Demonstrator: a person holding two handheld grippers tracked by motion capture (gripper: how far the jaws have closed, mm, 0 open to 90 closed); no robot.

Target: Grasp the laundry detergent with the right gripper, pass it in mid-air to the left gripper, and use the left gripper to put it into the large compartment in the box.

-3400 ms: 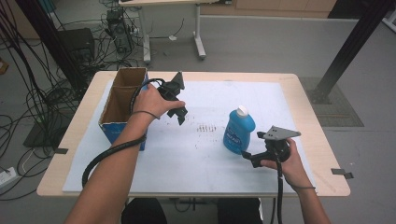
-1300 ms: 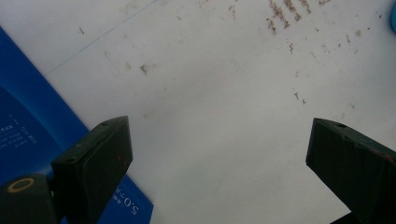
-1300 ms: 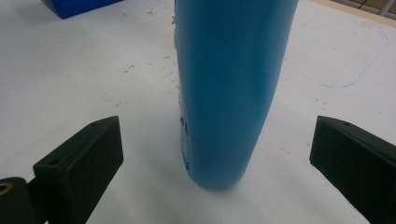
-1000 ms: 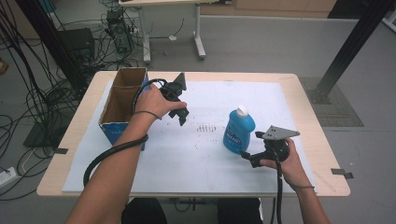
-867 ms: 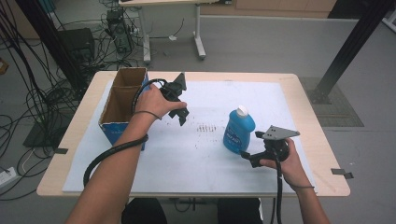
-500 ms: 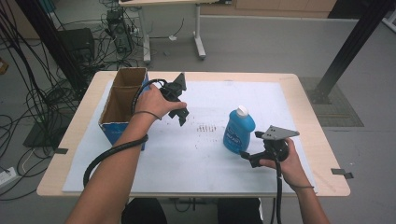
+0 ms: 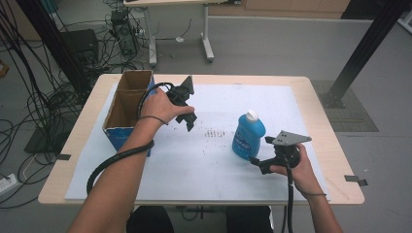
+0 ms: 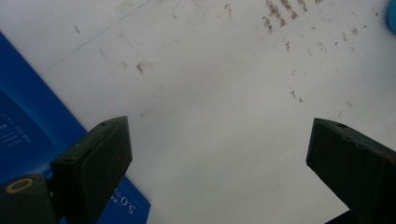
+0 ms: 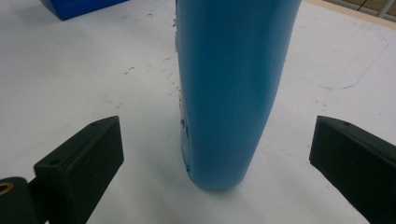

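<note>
Bottle-grabbing setup, looks like: standing upright mid-sheet, tall blue plastic bottle with white cap (image 7: pixel 248 135), lined up between the wide-open jaws of right gripper (image 9: pixel 217 154), not touching yet. Hovering spread wide and empty near the open cardboard box with blue sides (image 7: pixel 127 108), left gripper (image 8: pixel 219 154). Probably leaving plenty of bare white paper sheet (image 7: pixel 204 160) around, table edge well off.

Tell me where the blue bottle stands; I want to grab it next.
In the high view the blue bottle stands upright on the white sheet, right of centre, just ahead of the open right gripper.
</note>
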